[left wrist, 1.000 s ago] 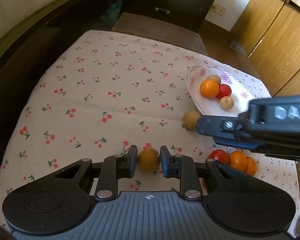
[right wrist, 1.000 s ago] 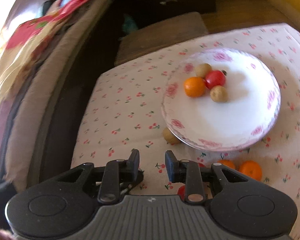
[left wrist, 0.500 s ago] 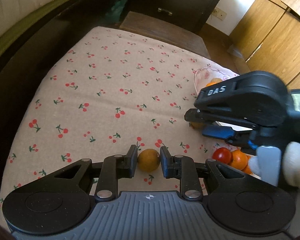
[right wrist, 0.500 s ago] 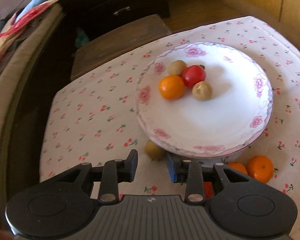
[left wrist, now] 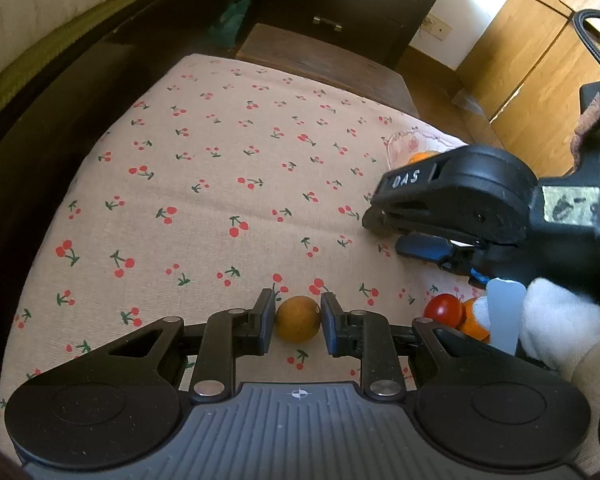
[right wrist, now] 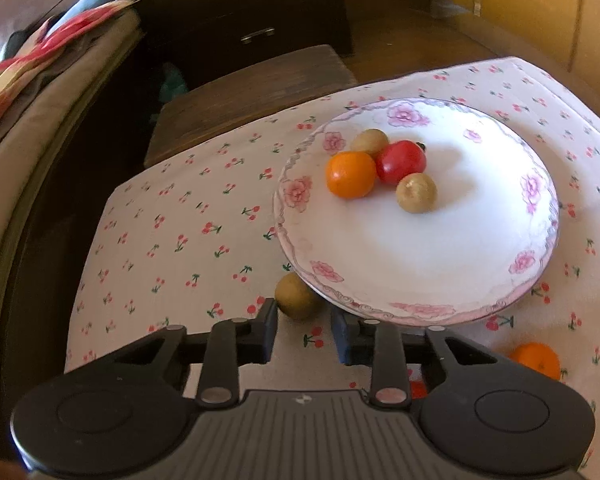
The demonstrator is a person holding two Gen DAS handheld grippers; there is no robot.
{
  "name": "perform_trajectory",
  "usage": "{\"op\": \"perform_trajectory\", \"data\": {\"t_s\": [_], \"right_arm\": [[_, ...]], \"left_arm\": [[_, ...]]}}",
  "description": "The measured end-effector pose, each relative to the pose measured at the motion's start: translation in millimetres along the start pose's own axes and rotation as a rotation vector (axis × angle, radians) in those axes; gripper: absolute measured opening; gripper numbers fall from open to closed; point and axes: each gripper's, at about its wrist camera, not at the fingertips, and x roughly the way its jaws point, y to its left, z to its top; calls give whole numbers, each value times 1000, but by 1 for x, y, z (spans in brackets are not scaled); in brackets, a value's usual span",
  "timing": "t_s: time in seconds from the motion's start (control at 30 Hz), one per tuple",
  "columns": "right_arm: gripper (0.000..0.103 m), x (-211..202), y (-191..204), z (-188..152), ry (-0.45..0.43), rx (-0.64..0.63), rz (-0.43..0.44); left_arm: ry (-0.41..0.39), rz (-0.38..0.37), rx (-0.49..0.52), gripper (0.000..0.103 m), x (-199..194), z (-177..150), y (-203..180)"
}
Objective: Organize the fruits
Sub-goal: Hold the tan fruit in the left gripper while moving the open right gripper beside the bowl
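While your left gripper [left wrist: 298,322] clamped round orange-brown fruit [left wrist: 298,324] well clear of white floral plate [right wrist: 420,248], right gripper [right wrist: 304,320] jaws had just been closing, tips barely pinching round tan fruit [right wrist: 298,296] tucked against plate rim. Risk: shallow grip slipped, fruit rolled under rim, finger nudged plate.

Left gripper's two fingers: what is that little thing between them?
A small round brown fruit sits between the fingers of the left gripper, with a pad against each side, on the cherry-print cloth. The left wrist view shows it.
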Motion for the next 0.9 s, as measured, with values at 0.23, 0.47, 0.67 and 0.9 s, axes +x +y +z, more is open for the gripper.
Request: {"op": "perform_trajectory", "data": {"t_s": [0.23,0.47,0.67,0.9], "right_arm": [[14,-12,-11,-11,43,-115,60],[15,-36,3,3,73,-170,178],[15,-24,7,10,121,-69,95],[27,-9,-14,10,90,163,40]], "left_arm": [[0,4,1,34,-1,-1,-1],[3,-10,-20,34,-1,-1,3],[4,-13,-29,34,0,1,5],[1,-10,-29,34,-1,-1,4]]}}
